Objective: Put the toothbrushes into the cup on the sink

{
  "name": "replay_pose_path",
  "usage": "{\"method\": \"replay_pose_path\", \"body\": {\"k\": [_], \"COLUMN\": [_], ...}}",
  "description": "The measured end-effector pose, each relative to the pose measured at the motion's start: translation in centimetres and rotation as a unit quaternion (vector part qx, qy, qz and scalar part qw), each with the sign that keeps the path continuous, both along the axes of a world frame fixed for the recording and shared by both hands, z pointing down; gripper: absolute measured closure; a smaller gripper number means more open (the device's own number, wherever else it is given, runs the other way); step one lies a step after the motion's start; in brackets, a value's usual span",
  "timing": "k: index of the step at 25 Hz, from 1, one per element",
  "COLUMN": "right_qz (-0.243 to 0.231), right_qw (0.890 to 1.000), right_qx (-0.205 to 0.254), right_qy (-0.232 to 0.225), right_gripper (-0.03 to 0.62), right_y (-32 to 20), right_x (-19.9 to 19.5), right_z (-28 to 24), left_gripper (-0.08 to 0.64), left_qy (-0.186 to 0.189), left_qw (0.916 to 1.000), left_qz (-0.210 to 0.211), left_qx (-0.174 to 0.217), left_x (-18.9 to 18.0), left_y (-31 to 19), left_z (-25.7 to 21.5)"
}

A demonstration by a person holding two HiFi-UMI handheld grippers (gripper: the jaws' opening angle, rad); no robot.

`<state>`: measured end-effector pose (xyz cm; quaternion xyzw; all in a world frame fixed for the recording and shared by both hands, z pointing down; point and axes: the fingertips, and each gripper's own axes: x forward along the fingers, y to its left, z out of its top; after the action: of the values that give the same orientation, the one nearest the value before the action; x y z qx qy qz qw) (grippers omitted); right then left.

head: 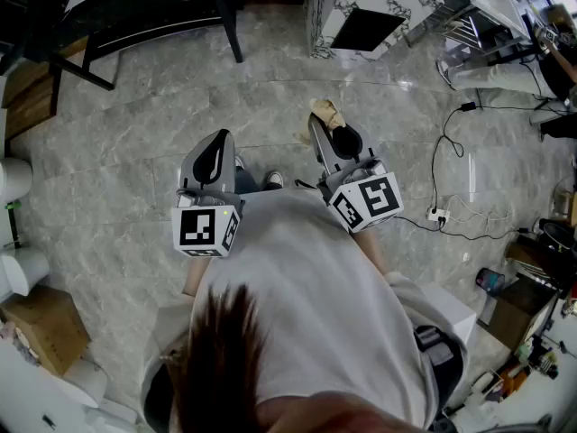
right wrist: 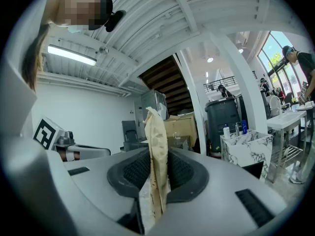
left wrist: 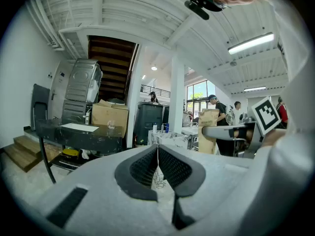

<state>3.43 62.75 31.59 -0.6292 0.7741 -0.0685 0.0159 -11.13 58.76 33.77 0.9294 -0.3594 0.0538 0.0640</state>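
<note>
My right gripper [head: 326, 126] [right wrist: 156, 154] is shut on a long flat beige packet [right wrist: 156, 132], which sticks up out of the jaws; in the head view the packet [head: 328, 113] shows past the tips. My left gripper [head: 216, 144] [left wrist: 157, 149] is shut with nothing between its pads. I hold both in front of my body, above the marble floor. The white marble sink cabinet [head: 361, 12] [right wrist: 246, 146] [left wrist: 170, 139] stands some way ahead, with small bottles [right wrist: 226, 131] on its top. No cup or bare toothbrush can be made out.
A black table [head: 135, 7] stands at the far left and a cardboard box [head: 45, 327] lies at my near left. Cables and a power strip [head: 437, 215] lie on the floor to the right. People stand at the back [left wrist: 216, 112].
</note>
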Motion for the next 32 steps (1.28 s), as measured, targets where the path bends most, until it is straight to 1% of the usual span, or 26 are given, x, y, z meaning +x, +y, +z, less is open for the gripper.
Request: {"method": "replay_pose_path", "body": {"k": [14,18,21,25,32], "right_qz": [-0.002,0.006,0.001,-0.001,0.002], "right_qw": [1.000,1.000,1.000,1.000,1.000], "right_qx": [0.002,0.000,0.001,0.011,-0.005], "right_qy": [0.002,-0.003,0.001,-0.015,-0.019], "right_gripper": [0.518,0.518,0.518,0.518,0.517], "right_y": [-0.1,-0.1,-0.1,-0.1,-0.8], "right_x": [0.5,1.1,1.3,1.7,2.2], "right_z": [0.0,0.1,-0.1,-0.2,0.5], "left_gripper": [0.543,0.543,0.543,0.543,0.543], "left_qy": [0.000,0.000,-0.001,-0.004,-0.007], "left_qw": [1.0000,1.0000,1.0000,1.0000,0.9999], "left_qz": [0.006,0.005,0.006,0.005,-0.006], "left_qx": [0.004,0.004,0.004,0.002,-0.009], "left_x": [0.7,1.1,1.3,1.6,1.0], "left_y": [0.0,-0.1,-0.2,-0.3,-0.8], "left_z": [-0.3,-0.3,-0.5,-0.4,0.0]}}
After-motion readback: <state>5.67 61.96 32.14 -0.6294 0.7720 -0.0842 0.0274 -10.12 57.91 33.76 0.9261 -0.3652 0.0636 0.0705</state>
